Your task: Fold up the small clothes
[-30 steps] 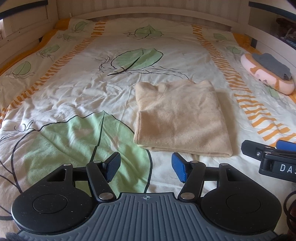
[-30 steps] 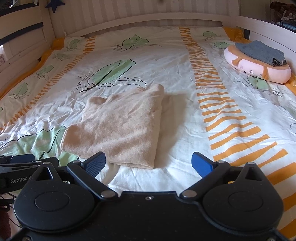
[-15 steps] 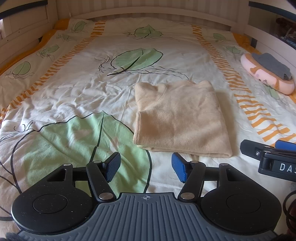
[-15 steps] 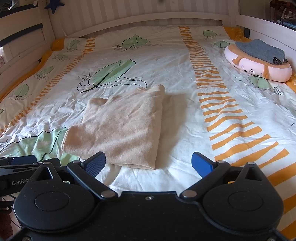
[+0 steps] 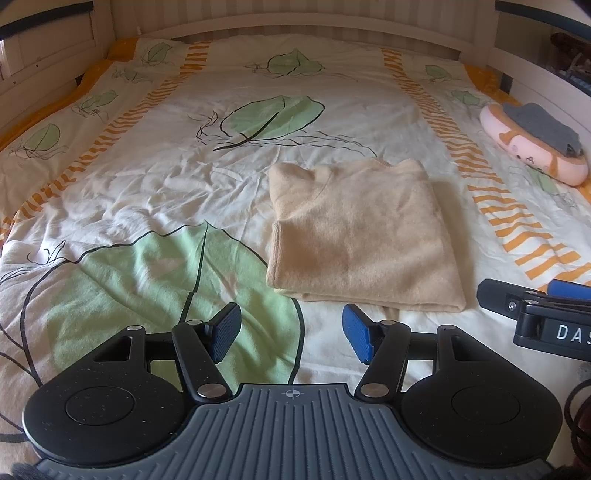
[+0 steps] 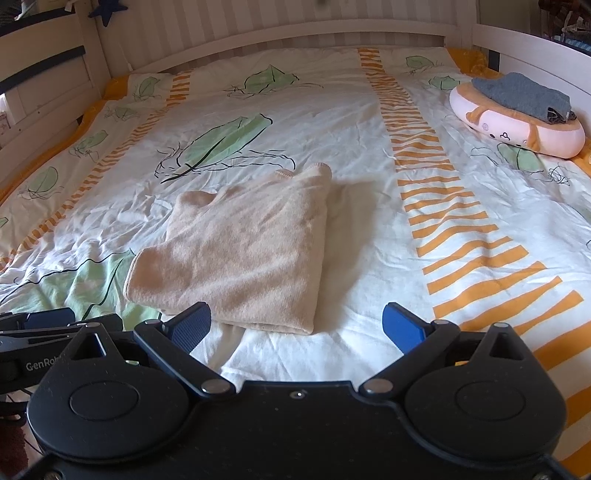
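Note:
A beige knitted garment [image 5: 364, 236] [image 6: 240, 254] lies folded into a rectangle on the bed sheet [image 5: 184, 177] [image 6: 369, 258]. My left gripper [image 5: 291, 338] hovers open just short of the garment's near edge, with nothing between its blue pads. My right gripper [image 6: 295, 325] is open wide, also near that edge, and holds nothing. In the left wrist view the right gripper's tip [image 5: 532, 306] shows at the right edge. The left gripper's tip [image 6: 48, 325] shows at the left edge of the right wrist view.
A pink plush cushion [image 5: 532, 151] [image 6: 517, 122] with a folded grey garment [image 5: 539, 123] [image 6: 524, 96] on it lies at the far right of the bed. White bed rails [image 6: 277, 33] enclose the far end and both sides.

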Motion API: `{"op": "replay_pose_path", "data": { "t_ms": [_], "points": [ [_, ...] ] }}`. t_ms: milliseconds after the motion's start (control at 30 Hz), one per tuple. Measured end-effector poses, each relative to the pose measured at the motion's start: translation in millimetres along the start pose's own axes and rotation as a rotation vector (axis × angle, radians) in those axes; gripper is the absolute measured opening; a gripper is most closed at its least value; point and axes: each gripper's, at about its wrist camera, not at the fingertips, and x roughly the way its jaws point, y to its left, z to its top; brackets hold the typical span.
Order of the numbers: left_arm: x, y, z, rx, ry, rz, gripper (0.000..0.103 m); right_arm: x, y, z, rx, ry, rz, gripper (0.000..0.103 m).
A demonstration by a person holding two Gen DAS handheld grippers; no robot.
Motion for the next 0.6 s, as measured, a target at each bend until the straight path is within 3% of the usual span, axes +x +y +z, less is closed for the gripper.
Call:
{"op": "replay_pose_path", "data": {
  "t_ms": [600],
  "points": [
    [3.9,-1.9,0.5,0.014,0.012,-0.007,0.059,4.5,1.3,-1.0,0.009,0.015,0.005,0.099]
  ]
}}
